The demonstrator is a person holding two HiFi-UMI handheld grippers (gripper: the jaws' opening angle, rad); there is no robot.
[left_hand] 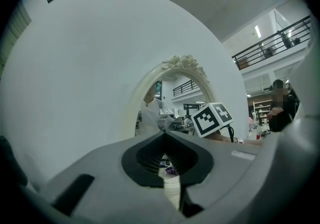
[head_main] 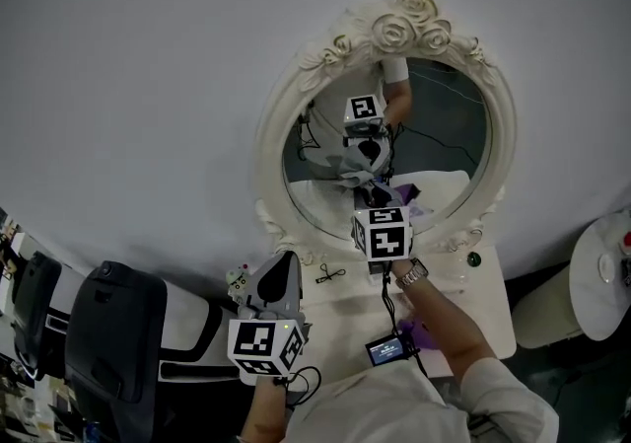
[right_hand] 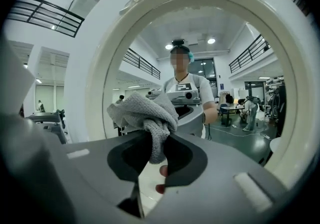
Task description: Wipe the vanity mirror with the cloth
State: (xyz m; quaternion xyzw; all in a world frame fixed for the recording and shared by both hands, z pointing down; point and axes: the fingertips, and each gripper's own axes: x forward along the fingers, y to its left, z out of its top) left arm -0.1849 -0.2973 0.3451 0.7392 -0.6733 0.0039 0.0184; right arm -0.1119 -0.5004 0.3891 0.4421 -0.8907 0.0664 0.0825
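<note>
Cloth (right_hand: 145,113), grey and bunched, sits pinched in the closed jaws of the right gripper (right_hand: 158,137), its lower end hidden down between them. The gripper holds it up at the lower part of the vanity mirror (head_main: 449,135). From the head view the cloth and its reflection run together, so whether it touches the glass cannot be told. Two small red shapes below the right jaws are too unclear to name.

The left gripper (left_hand: 163,135) hangs low at the near left, jaws together with nothing between them.

The mirror is oval, in a cream frame carved with roses, and stands at the far edge of a white table (head_main: 473,308) against a plain white wall (head_main: 148,66). A small dark item (head_main: 330,275) on the table is too small to identify. A black chair (head_main: 118,323) is cut off at the near left, and a round white table (head_main: 601,273) at the right edge. The glass reflects a large hall with railed upper walkways and ceiling lights.
</note>
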